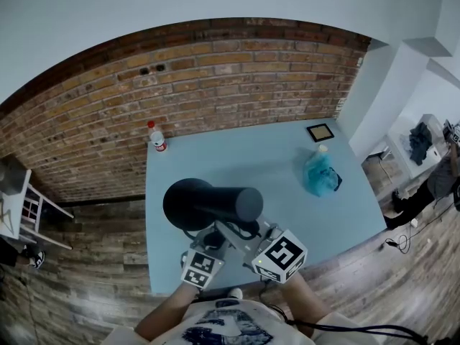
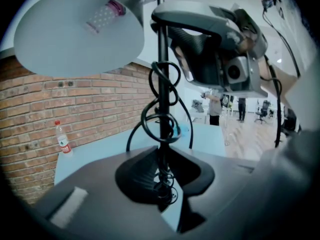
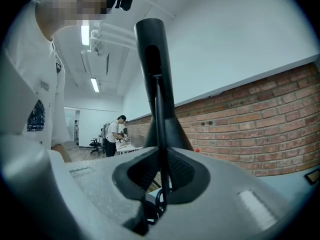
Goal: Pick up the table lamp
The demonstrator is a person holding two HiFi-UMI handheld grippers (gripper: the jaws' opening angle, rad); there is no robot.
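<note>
The black table lamp (image 1: 213, 204) hangs above the near edge of the blue table (image 1: 237, 157), its dark shade tipped toward the left. My left gripper (image 1: 214, 238) and right gripper (image 1: 246, 236) both close on its thin stem from below the shade. In the left gripper view the stem (image 2: 161, 129), with its cable coiled round it, runs up between the jaws of the left gripper (image 2: 161, 184) to the pale inside of the shade (image 2: 75, 29). In the right gripper view the stem (image 3: 159, 134) sits pinched between the ribbed pads of the right gripper (image 3: 159, 180).
A water bottle (image 1: 157, 138) stands at the table's far left by the brick wall. A blue bag (image 1: 320, 175) and a small framed square (image 1: 320, 131) lie at the right. A white stool (image 1: 14, 200) is left of the table. People stand in the room behind.
</note>
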